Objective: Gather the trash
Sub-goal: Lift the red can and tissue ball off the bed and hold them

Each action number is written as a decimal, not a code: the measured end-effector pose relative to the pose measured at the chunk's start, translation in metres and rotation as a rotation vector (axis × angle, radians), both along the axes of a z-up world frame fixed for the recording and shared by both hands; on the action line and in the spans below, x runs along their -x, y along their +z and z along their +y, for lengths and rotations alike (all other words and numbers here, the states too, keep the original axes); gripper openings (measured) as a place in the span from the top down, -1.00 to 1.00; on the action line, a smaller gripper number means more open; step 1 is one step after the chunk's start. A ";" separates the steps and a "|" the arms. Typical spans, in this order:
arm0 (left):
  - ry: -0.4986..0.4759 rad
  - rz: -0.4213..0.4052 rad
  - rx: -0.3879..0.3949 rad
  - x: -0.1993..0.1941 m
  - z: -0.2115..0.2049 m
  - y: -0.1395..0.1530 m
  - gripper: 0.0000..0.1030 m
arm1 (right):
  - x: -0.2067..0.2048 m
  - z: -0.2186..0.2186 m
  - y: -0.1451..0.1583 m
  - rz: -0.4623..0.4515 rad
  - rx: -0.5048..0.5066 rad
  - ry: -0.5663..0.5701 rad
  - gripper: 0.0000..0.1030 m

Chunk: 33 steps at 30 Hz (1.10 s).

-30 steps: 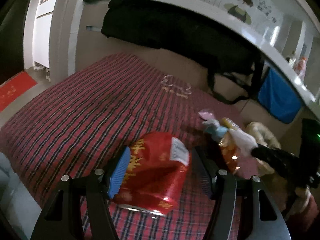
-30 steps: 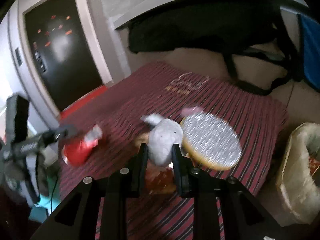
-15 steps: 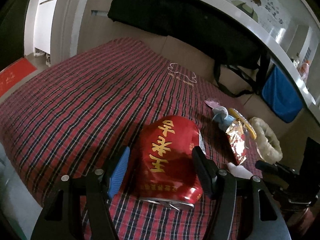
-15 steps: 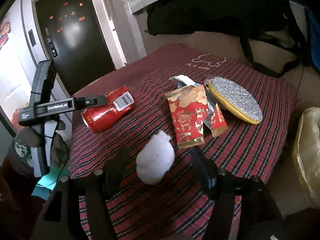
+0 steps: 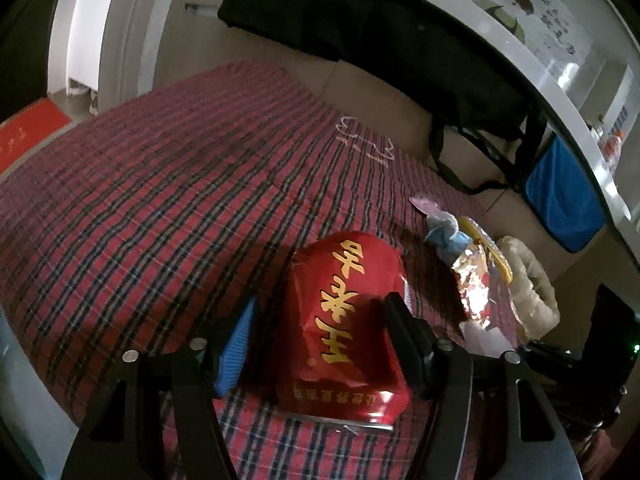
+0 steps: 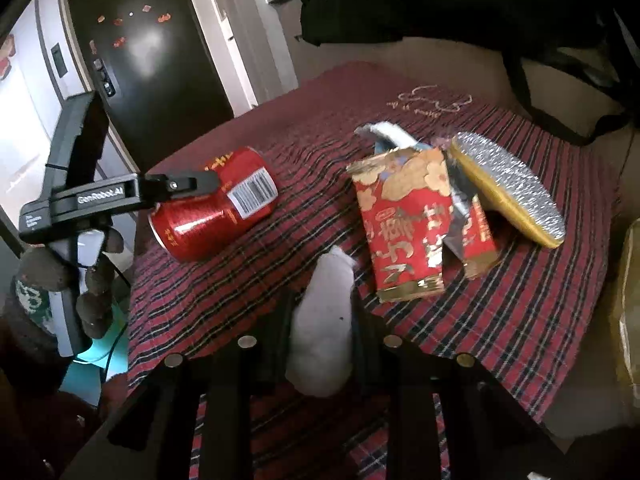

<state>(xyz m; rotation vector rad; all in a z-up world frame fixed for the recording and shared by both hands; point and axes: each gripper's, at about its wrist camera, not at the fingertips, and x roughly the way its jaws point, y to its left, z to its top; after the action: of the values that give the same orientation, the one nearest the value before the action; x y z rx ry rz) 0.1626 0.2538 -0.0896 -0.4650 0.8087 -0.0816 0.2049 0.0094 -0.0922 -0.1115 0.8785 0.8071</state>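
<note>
A crushed red drink can [image 5: 346,312] with gold characters lies on its side on the red plaid cloth [image 5: 160,200]. My left gripper [image 5: 320,328] is open, its jaws on either side of the can; the right pad touches it, the blue pad stands apart. The can also shows in the right wrist view [image 6: 216,208]. My right gripper [image 6: 320,312] is shut on a white crumpled tissue [image 6: 324,320] just above the cloth. A torn red and gold snack wrapper [image 6: 412,216] lies beyond it.
A round gold lid with a silver glitter face [image 6: 508,184] leans beside the wrapper. A bag-lined trash bin [image 5: 528,284] stands off the cloth's right edge. A black bag [image 5: 380,40] hangs over the back. A blue crumpled scrap [image 5: 444,232] lies past the can.
My right gripper has closed on the white tissue, which lay loose between its open jaws half a second ago. My left gripper has moved in around the can.
</note>
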 end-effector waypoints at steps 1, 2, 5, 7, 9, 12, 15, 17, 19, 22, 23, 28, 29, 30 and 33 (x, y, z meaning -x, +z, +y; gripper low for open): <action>-0.007 0.001 0.011 -0.001 -0.002 0.000 -0.07 | 0.001 -0.003 0.002 -0.001 -0.005 -0.004 0.54; -0.010 0.004 0.009 -0.001 -0.004 0.001 -0.05 | 0.000 -0.006 0.002 0.000 -0.008 -0.006 0.54; -0.021 -0.019 -0.041 0.000 -0.014 0.008 0.17 | 0.000 -0.010 0.003 0.006 -0.022 -0.015 0.54; -0.028 -0.040 -0.070 0.002 -0.021 0.015 0.24 | 0.002 -0.011 0.004 0.001 -0.022 -0.018 0.54; -0.042 -0.052 -0.117 0.002 -0.031 0.020 0.27 | 0.003 -0.013 0.005 -0.006 -0.021 -0.024 0.54; -0.052 -0.061 -0.138 0.004 -0.040 0.022 0.29 | 0.004 -0.017 0.007 -0.010 -0.029 -0.031 0.54; -0.061 -0.075 -0.142 0.006 -0.045 0.026 0.30 | 0.004 -0.021 0.011 -0.014 -0.041 -0.042 0.54; -0.067 -0.092 -0.153 0.008 -0.049 0.030 0.30 | 0.006 -0.025 0.013 -0.021 -0.044 -0.049 0.54; -0.070 -0.111 -0.160 0.010 -0.054 0.034 0.31 | 0.005 -0.029 0.016 -0.025 -0.047 -0.058 0.54; -0.067 -0.148 -0.178 0.012 -0.062 0.043 0.31 | 0.002 -0.034 0.020 -0.021 -0.066 -0.075 0.54; -0.065 -0.159 -0.185 0.013 -0.064 0.046 0.31 | 0.001 -0.036 0.021 -0.023 -0.074 -0.082 0.54; -0.069 -0.214 -0.218 0.012 -0.081 0.064 0.31 | -0.003 -0.044 0.038 -0.068 -0.104 -0.104 0.54; -0.073 -0.233 -0.226 0.011 -0.086 0.071 0.31 | -0.003 -0.045 0.042 -0.081 -0.110 -0.107 0.54; -0.075 -0.248 -0.232 0.010 -0.090 0.076 0.31 | -0.004 -0.047 0.048 -0.095 -0.117 -0.110 0.54; -0.089 -0.305 -0.254 0.003 -0.105 0.099 0.31 | -0.010 -0.058 0.072 -0.152 -0.141 -0.126 0.54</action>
<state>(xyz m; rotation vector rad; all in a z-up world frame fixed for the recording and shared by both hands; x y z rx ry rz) 0.1600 0.1484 0.0097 -0.1697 0.5300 -0.1267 0.2146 -0.0491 -0.0203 0.0069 0.6768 0.7300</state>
